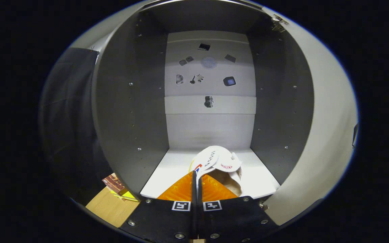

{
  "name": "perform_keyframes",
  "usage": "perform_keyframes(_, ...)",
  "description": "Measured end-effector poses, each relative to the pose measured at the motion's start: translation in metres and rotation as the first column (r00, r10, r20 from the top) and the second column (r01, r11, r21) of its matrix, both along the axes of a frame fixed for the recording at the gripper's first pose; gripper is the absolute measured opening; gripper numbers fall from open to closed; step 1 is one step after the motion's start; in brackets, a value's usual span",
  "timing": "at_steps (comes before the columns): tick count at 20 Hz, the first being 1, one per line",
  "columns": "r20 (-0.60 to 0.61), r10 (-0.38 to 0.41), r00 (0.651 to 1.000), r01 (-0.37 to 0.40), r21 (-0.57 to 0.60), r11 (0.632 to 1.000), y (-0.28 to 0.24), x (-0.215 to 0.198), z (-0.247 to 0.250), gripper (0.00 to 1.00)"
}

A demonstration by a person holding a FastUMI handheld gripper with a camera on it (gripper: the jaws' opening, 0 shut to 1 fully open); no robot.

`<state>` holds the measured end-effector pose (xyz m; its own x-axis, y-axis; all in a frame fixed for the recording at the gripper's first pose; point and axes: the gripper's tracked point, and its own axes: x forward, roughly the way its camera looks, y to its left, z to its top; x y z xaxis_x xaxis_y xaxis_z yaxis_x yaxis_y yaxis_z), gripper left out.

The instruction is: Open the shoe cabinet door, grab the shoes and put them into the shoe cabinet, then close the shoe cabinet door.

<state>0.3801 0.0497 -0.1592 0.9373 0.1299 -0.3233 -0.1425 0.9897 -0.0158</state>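
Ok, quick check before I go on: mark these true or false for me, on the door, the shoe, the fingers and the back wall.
1. The shoe cabinet door is open. True.
2. The gripper is wide open. False: its fingers are nearly together, pinching the white shoe.
3. The shoe is over the cabinet's bottom shelf. True.
4. The shoe is black. False: it is white.
5. The back wall is bare. False: small dark items show on it.

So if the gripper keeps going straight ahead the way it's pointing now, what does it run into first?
The gripper is pinched on the white shoe, which leads. Beyond it the way looks free to the cabinet's back panel, though depth is hard to judge.
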Motion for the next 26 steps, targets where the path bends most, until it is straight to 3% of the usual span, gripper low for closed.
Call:
perform_keyframes(6,-0.053,-0.016,0.998,0.013,-0.051,0.999,0.003,0.071,-0.035,0.0)
perform_keyframes(13,-0.073,-0.011,0.997,0.002,-0.121,0.993,0.016,0.088,-0.055,0.0)
perform_keyframes(17,-0.076,-0.024,0.997,0.015,-0.113,0.993,0.016,0.086,-0.057,0.14)
perform_keyframes(19,-0.075,-0.033,0.997,0.025,-0.109,0.994,0.014,0.085,-0.058,0.26)
perform_keyframes(20,-0.063,-0.034,0.997,0.028,-0.104,0.994,0.015,0.086,-0.055,0.41)
perform_keyframes(21,-0.058,-0.035,0.998,0.028,-0.104,0.994,0.018,0.085,-0.054,0.46)
perform_keyframes(26,-0.041,-0.027,0.999,0.024,-0.078,0.997,0.022,0.078,-0.046,0.62)
